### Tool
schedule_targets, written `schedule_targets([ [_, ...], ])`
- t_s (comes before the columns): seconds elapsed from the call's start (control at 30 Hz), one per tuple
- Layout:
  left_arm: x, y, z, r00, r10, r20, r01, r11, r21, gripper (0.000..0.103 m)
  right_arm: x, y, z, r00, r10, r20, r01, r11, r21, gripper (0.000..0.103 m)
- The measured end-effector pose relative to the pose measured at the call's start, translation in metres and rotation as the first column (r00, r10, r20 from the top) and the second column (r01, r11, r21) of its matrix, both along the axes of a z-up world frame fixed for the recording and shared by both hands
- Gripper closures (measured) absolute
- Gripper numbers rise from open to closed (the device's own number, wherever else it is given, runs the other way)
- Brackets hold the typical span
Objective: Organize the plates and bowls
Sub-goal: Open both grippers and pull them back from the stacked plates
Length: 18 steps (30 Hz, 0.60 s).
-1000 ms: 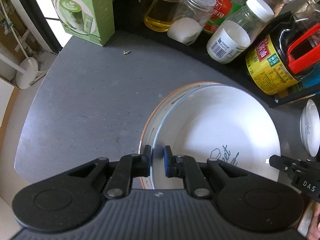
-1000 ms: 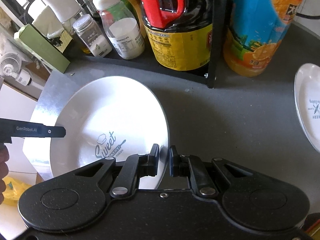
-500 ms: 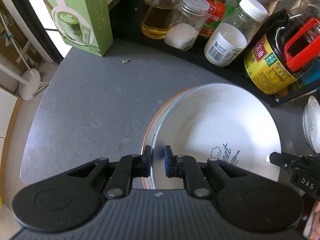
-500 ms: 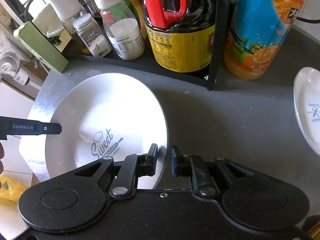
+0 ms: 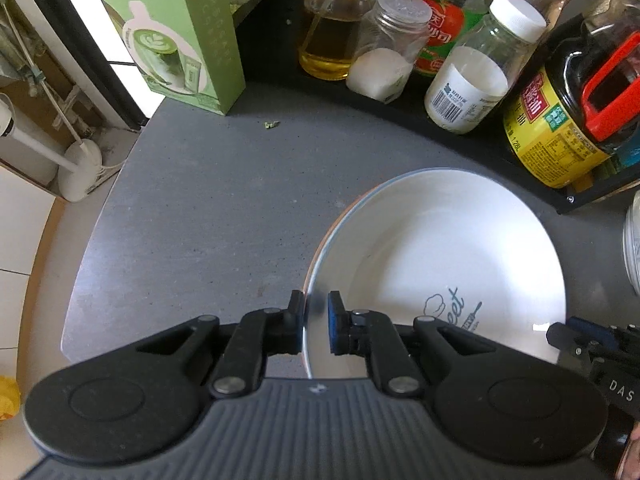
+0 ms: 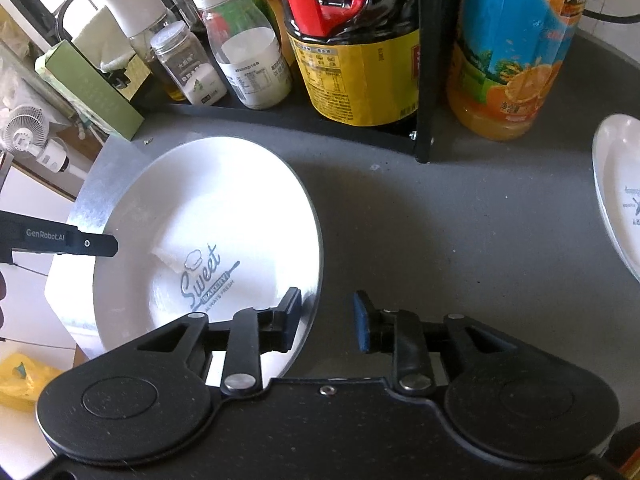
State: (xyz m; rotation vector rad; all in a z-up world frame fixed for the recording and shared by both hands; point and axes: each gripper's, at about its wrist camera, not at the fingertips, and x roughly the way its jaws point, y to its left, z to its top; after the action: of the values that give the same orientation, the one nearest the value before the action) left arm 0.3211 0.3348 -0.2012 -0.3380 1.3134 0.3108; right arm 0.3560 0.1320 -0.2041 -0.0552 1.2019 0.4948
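A white plate printed "Sweet" lies on the grey counter; it also shows in the right wrist view. My left gripper is shut on the plate's left rim. My right gripper is open, its jaws astride the plate's right rim without pinching it. The left gripper's finger shows at the plate's far rim in the right wrist view. A second white plate lies at the right edge of the counter.
A black rack at the back holds a soy sauce jug, jars and bottles. An orange juice bottle stands right of it. A green carton stands back left. The counter's edge curves at left.
My right gripper has opened and let go of the plate's rim. The left gripper stays shut on the plate, which now sits lower on the counter.
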Motion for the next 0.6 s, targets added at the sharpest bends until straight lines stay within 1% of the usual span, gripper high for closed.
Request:
schedule_targets([
  [0.13, 0.0, -0.002, 0.002, 1.0, 0.008, -0.007, -0.008, 1.0, 0.017, 0.092, 0.001, 0.0, 0.0, 1.0, -0.004, -0.001, 0.004, 1.0, 0.002, 0.075],
  [0.2, -0.001, -0.004, 0.006, 1.0, 0.011, -0.008, -0.01, 0.999, 0.039, 0.092, 0.0, -0.002, 0.002, 1.0, -0.009, 0.001, 0.009, 1.0, 0.005, 0.072],
  [0.3, 0.0, -0.007, 0.014, 1.0, 0.028, -0.004, -0.028, 0.998, 0.049, 0.089, -0.002, -0.011, 0.01, 1.0, -0.012, 0.0, 0.012, 0.999, 0.052, 0.071],
  [0.33, -0.001, -0.008, 0.016, 0.999, 0.035, 0.0, -0.035, 0.998, 0.05, 0.088, -0.003, -0.015, 0.013, 1.0, -0.016, 0.002, 0.016, 0.998, 0.067, 0.068],
  [0.37, -0.001, -0.01, 0.019, 0.999, 0.041, 0.006, -0.041, 0.998, 0.052, 0.086, -0.004, -0.02, 0.017, 1.0, -0.024, 0.008, 0.023, 0.997, 0.08, 0.061],
  [0.43, 0.0, -0.015, 0.027, 0.999, 0.045, 0.021, -0.046, 0.997, 0.057, 0.077, -0.005, -0.03, 0.024, 0.999, -0.041, 0.022, 0.038, 0.994, 0.105, 0.052],
  [0.47, 0.001, -0.019, 0.031, 0.999, 0.04, 0.036, -0.042, 0.998, 0.049, 0.068, -0.006, -0.036, 0.028, 0.998, -0.048, 0.028, 0.044, 0.992, 0.12, 0.051],
  [0.5, 0.002, -0.022, 0.035, 0.998, 0.032, 0.048, -0.034, 0.999, 0.039, 0.056, -0.007, -0.041, 0.031, 0.998, -0.053, 0.031, 0.049, 0.99, 0.134, 0.051],
  [0.53, 0.003, -0.027, 0.04, 0.998, 0.023, 0.062, -0.025, 0.999, 0.033, 0.05, -0.007, -0.047, 0.034, 0.998, -0.062, 0.033, 0.057, 0.988, 0.144, 0.047],
  [0.57, 0.004, -0.033, 0.044, 0.997, 0.015, 0.076, -0.018, 0.999, 0.035, 0.042, -0.007, -0.052, 0.036, 0.997, -0.072, 0.037, 0.065, 0.986, 0.151, 0.04],
  [0.6, 0.005, -0.038, 0.047, 0.996, 0.008, 0.088, -0.012, 0.999, 0.041, 0.035, -0.008, -0.057, 0.039, 0.996, -0.08, 0.045, 0.072, 0.985, 0.156, 0.037],
])
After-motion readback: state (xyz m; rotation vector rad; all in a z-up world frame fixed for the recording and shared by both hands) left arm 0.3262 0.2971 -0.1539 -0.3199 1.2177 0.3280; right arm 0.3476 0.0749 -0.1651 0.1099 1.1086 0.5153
